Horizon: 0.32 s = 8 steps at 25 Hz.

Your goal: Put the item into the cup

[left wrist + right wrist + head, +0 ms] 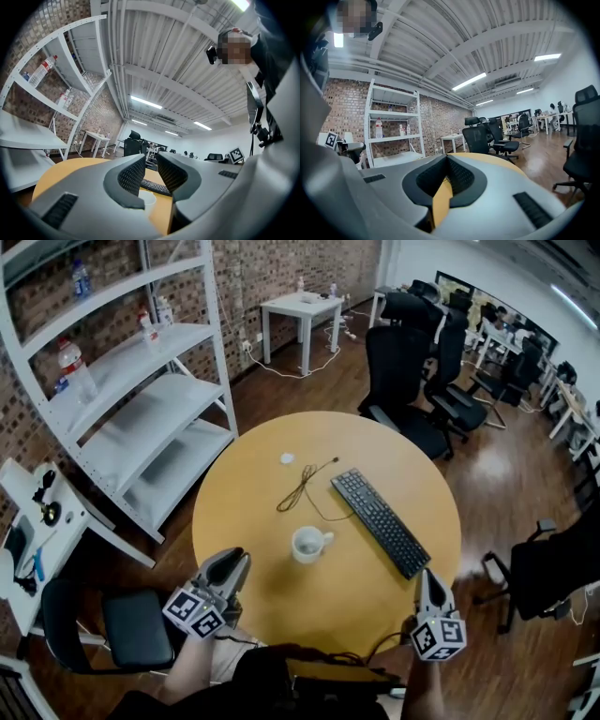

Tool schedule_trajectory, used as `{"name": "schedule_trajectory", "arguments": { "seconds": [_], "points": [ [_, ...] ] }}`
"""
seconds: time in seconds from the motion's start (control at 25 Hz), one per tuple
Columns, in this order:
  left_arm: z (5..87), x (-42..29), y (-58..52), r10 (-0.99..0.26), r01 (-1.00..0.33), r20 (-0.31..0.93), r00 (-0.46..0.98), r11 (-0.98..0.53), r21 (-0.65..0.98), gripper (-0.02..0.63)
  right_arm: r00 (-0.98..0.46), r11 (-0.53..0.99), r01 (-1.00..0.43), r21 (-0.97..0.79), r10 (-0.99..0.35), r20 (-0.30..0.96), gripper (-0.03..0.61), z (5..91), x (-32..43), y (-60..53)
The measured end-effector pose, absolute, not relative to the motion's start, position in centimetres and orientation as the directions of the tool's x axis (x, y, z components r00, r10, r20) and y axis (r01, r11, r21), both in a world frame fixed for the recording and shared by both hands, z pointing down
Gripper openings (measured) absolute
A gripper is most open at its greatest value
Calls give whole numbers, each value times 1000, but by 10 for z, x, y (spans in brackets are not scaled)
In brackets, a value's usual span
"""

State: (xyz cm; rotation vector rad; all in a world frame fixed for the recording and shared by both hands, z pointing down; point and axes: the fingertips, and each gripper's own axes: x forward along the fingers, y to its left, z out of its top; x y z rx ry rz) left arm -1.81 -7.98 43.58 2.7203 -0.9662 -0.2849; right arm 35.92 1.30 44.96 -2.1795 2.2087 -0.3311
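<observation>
A white cup point(307, 544) stands upright near the middle of the round yellow table point(253, 484), its handle to the right. A small white item point(287, 458) lies farther back, next to a thin dark cable point(305, 486). My left gripper point(234, 561) hovers at the table's near left edge, open with a narrow gap and nothing between the pads. In the left gripper view point(150, 165) the cup's rim point(149, 199) shows low between the jaws. My right gripper point(427, 576) is at the near right edge, shut and empty point(447, 158).
A black keyboard point(380, 519) lies diagonally right of the cup. White shelving point(141, 399) stands to the left, black office chairs point(412, 362) behind the table, a small white table point(302, 306) at the back. Another black chair point(131, 626) sits at the lower left.
</observation>
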Motion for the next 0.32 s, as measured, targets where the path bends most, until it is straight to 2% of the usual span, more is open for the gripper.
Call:
{"name": "schedule_trajectory", "arguments": {
  "seconds": [0.32],
  "points": [
    [440,-22,-82,-649,-593,-110,753,-742,312,83,-21,-1,-990,-144,-988,150,9,446,355,10]
  ]
}}
